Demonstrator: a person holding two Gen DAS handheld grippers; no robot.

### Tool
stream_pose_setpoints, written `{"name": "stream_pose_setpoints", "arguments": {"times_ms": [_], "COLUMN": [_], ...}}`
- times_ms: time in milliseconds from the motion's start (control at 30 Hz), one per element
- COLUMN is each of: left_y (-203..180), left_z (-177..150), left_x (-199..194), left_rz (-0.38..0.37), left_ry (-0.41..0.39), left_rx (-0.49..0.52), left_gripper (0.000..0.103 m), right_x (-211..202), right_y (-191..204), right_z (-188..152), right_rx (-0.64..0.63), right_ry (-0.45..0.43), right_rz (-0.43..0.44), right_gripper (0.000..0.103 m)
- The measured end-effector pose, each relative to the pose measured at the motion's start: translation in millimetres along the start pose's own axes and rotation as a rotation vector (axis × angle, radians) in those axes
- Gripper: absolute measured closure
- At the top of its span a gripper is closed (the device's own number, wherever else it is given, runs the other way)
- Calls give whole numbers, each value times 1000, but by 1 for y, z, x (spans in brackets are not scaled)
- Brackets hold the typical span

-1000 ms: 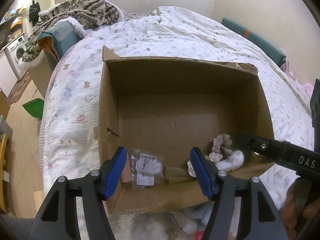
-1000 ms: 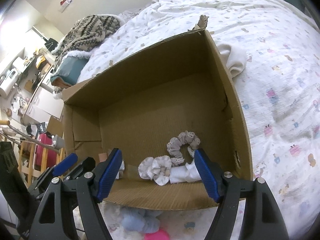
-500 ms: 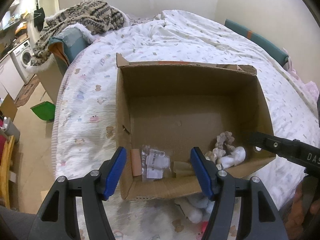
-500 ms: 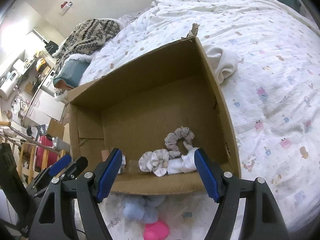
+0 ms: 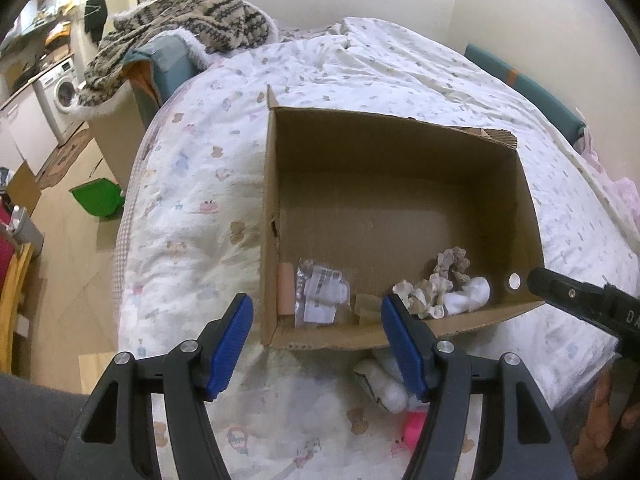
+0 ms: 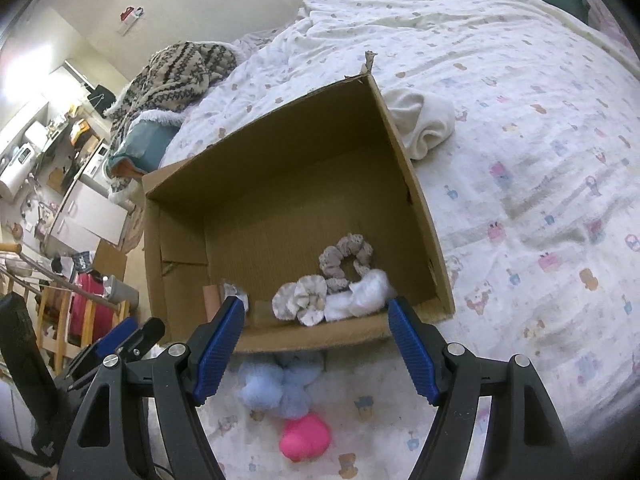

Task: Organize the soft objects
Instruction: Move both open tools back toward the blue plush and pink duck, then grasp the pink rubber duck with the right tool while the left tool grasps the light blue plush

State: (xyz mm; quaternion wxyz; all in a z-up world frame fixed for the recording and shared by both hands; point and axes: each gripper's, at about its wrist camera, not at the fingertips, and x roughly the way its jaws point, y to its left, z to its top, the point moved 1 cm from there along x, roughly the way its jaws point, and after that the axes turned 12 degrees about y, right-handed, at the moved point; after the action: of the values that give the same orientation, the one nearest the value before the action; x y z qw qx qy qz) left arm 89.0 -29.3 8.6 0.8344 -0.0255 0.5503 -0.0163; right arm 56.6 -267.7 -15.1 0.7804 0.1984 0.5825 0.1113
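Observation:
An open cardboard box (image 5: 394, 132) (image 6: 420, 208) sits on the bed. Inside at its near wall lie a grey scrunchie (image 6: 346, 260), a beige scrunchie (image 6: 302, 300), a white fluffy piece (image 6: 360, 298) and a clear plastic packet (image 5: 320, 294). On the sheet in front of the box lie a light blue fluffy piece (image 6: 280, 386), a pink soft thing (image 6: 306, 438) and a white fluffy piece (image 5: 380, 384). My left gripper (image 5: 316, 346) and right gripper (image 6: 316, 344) both hang open and empty above the box's near edge.
A cream cloth (image 6: 422, 122) lies on the bed beside the box's right wall. A patterned knit blanket (image 5: 180, 28) is piled at the bed's head. To the left the floor holds a green bin (image 5: 98, 196), a washing machine (image 5: 60, 88) and wooden furniture.
Both grippers have drawn back and up from the box, which now looks smaller. More of the soft pieces in front of the box shows. Both stay open.

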Motion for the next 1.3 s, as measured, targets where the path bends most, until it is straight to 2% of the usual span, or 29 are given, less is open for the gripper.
{"name": "stream_pose_setpoints", "arguments": {"times_ms": [233,433,767,1067,1200,1300], "left_y": [4,6,11,24,25,26], "left_z": [-13,-26,-39,-41,-40,-40], "left_x": [-4,-6,-6,0,4,7], "left_rz": [2,1,6,7,3,-3], "left_ry": [17,36,61,87,103,111], "left_rx": [-12,-20,-53,-110,-129,-133], "left_gripper": [39,39,39,39,39,39], "right_x": [-2,3,32,60,80,96], "right_y": [-5,-5,1,-8,1,12], "right_z": [-18,-33,-57,-63,-68,-73], "right_rx": [4,1,-11,28,-15,-74], "right_ry": [17,69,239,331,407,457], "right_rz": [-7,-1,36,60,64,31], "right_gripper": [24,24,24,24,24,24]}}
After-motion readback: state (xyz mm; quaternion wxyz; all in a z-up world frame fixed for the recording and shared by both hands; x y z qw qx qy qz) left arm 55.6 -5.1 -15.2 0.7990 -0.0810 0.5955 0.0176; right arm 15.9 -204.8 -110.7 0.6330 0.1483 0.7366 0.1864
